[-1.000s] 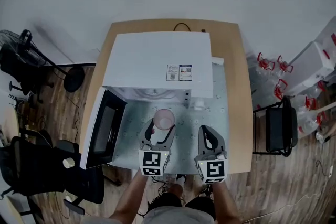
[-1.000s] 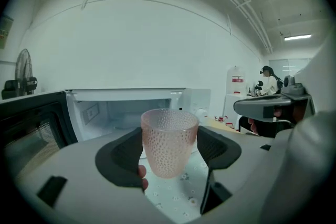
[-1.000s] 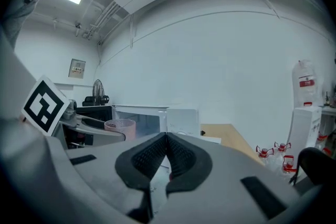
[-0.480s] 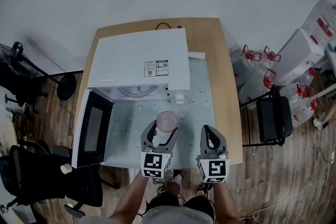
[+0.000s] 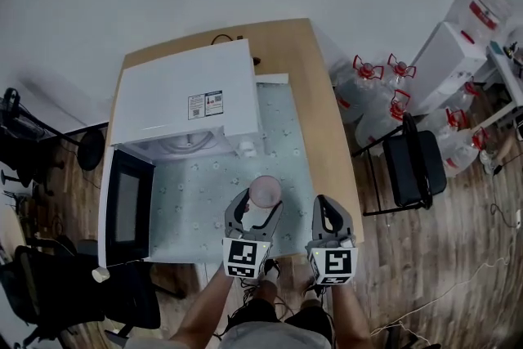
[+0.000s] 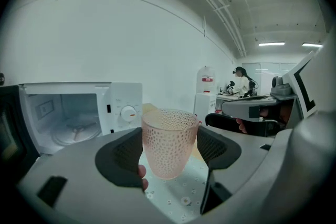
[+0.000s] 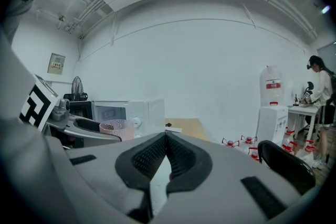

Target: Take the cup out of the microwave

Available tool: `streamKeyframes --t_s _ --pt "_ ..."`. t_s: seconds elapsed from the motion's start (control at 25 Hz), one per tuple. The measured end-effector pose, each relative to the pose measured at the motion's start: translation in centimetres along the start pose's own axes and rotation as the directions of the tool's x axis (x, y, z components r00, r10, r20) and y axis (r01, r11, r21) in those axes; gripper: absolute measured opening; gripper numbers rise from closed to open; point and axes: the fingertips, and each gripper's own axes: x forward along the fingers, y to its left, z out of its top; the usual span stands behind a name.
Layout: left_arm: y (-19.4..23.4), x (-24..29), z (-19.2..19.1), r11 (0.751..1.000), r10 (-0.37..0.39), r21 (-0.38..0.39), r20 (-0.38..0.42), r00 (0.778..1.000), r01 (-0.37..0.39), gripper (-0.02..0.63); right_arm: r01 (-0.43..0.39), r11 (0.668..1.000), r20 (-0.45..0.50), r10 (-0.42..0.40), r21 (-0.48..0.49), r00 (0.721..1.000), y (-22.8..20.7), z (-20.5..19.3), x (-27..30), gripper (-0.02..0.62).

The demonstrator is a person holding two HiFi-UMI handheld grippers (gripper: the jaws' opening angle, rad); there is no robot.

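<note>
Your left tool (image 5: 260,202) clamped on the pink dimpled cup (image 6: 169,141), now farther out from the open white microwave (image 5: 184,98), your right tool (image 5: 327,208) closed, empty

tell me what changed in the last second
The left hand-held gripper carried the cup rightward, from in front of the opening of the microwave to near its right front corner. It stayed shut on the cup; the right hand-held gripper stayed shut and empty, and the door stayed open.

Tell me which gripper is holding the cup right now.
The left gripper: its jaws clamp the pink dimpled cup, outside the microwave. The right gripper has its jaws shut together on nothing.
</note>
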Motion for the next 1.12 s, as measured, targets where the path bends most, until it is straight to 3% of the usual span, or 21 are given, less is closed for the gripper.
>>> streamKeyframes --t_s 0.72,1.12 --pt "-7.7 5.2 -6.0 0.991 -0.130 0.020 -0.074 0.989 0.132 0.341 0.090 0.995 -0.092 -0.085 0.044 0.992 -6.2 -6.7 -3.4 0.018" --pt "-8.9 6.9 -9.3 0.991 -0.130 0.004 -0.096 0.987 0.131 0.341 0.107 0.992 -0.139 -0.097 0.067 0.985 -7.4 -10.2 -4.4 0.018"
